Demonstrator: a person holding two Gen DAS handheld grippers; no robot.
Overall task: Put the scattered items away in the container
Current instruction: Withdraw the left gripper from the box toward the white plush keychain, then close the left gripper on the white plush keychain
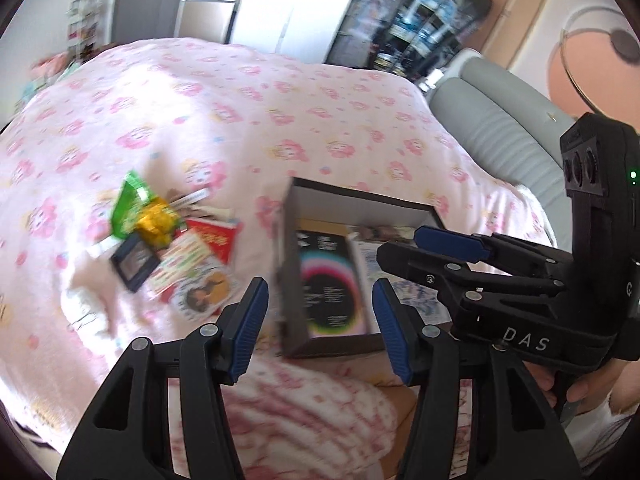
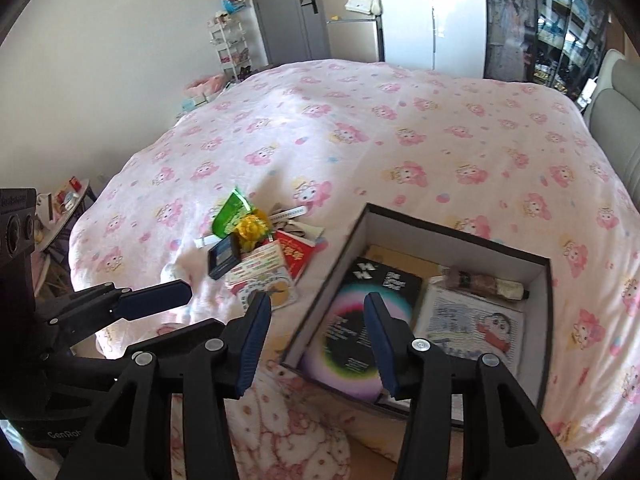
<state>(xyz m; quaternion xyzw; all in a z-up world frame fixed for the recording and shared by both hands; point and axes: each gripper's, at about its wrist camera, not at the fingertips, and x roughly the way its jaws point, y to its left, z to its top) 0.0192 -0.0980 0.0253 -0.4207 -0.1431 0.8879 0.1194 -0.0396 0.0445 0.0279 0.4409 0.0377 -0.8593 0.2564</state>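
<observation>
Right wrist view: the right gripper (image 2: 316, 340) hangs spread and empty above the box's (image 2: 452, 232) near-left corner. Left of the box, the left gripper (image 1: 320, 320) is spread too, holding nothing. Scattered items (image 2: 256, 252) lie heaped on the pink bedspread (image 2: 400, 128), farther left of the box.

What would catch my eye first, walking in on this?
The pink flowered bedspread fills the room. On it sits an open box holding a black booklet and a cartoon sheet, with a heap of bright packets to its left.
</observation>
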